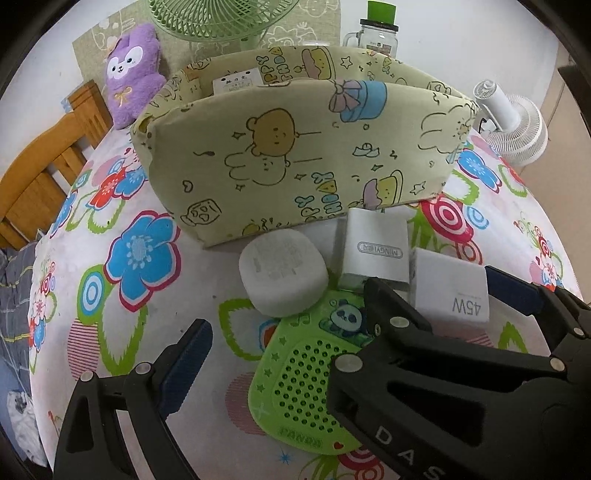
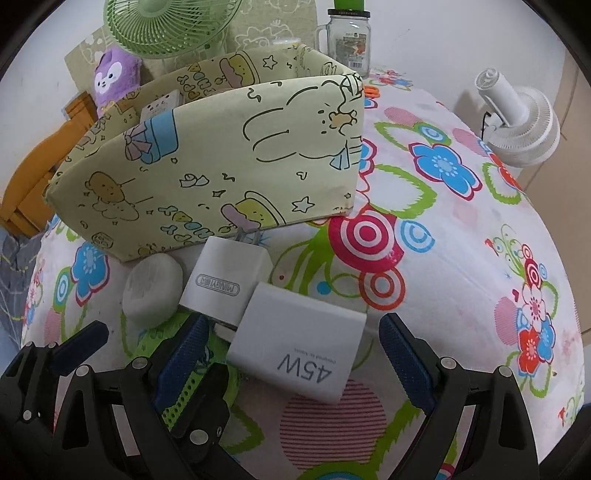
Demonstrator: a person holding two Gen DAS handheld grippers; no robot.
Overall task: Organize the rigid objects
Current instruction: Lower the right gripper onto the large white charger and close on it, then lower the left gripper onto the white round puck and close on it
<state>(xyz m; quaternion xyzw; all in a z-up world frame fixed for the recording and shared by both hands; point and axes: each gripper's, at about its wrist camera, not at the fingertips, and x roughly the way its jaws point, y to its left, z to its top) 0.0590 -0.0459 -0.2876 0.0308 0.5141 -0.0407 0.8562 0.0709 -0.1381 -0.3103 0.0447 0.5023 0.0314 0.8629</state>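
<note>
A yellow-green cartoon fabric bin [image 1: 295, 147] stands on the flowered table; it also shows in the right wrist view [image 2: 207, 162], with a white box [image 1: 236, 83] inside. In front lie a round white device [image 1: 282, 280], a white MINGYI charger [image 1: 375, 251], a white 45W charger [image 1: 448, 286] and a green panda perforated item [image 1: 306, 384]. My left gripper [image 1: 284, 343] is open around the green item. My right gripper [image 2: 291, 343] is open, its fingers on either side of the 45W charger [image 2: 295, 350]; it also shows in the left wrist view [image 1: 424, 288].
A green fan [image 1: 221, 18], a purple plush [image 1: 131, 74] and a glass jar with green lid [image 1: 380, 33] stand behind the bin. A white fan [image 1: 513, 125] lies at the right. A wooden chair [image 1: 48, 166] is at the left edge.
</note>
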